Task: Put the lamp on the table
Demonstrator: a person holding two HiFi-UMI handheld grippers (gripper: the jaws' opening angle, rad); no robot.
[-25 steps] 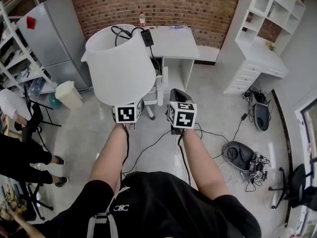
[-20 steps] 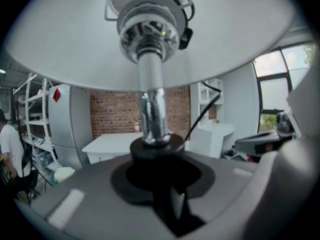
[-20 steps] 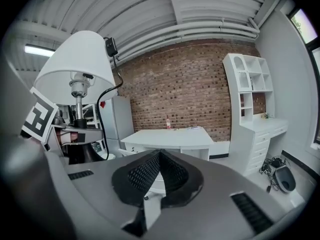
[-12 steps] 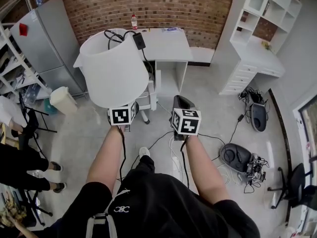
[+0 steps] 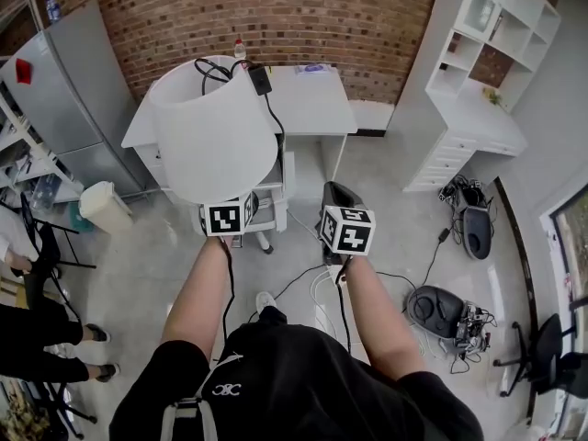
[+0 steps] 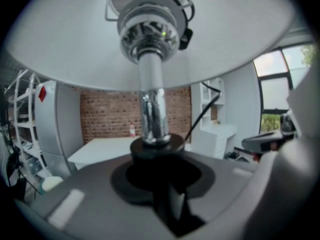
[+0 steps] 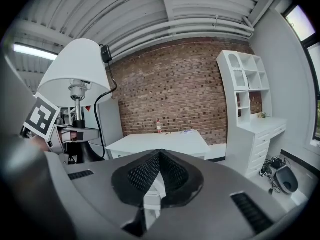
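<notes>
Lamp (image 5: 216, 136) hangs in your left gripper (image 5: 226, 217), held in the air on the near side of the table (image 5: 312, 99), with its shade covering the table's left part as seen from your head. The left gripper view shows the jaws clamped on the dark collar at the foot of the chrome stem (image 6: 152, 109), so the grip sits low and the shade rides high above it. The long axis stands upright, or very nearly so. Beyond the stem the table lies straight ahead and lower, so I judge that the coming move is forward and then down onto it, and the left arm is the only one placed to do it.

Your right gripper (image 5: 335, 196) floats just beside the left one, on the side toward the table's right end, its jaws pressed together with nothing between them.

The shade is a plain white drum, wider at the bottom. A black cord (image 5: 274, 131) trails down its table-facing side and a plug block (image 5: 260, 78) sits on its top rim. A dark flared base (image 7: 84, 153) shows under the grip in the right gripper view. A bottle (image 5: 239, 49) stands at the table's far edge by the brick wall, so I would aim for the bare middle
</notes>
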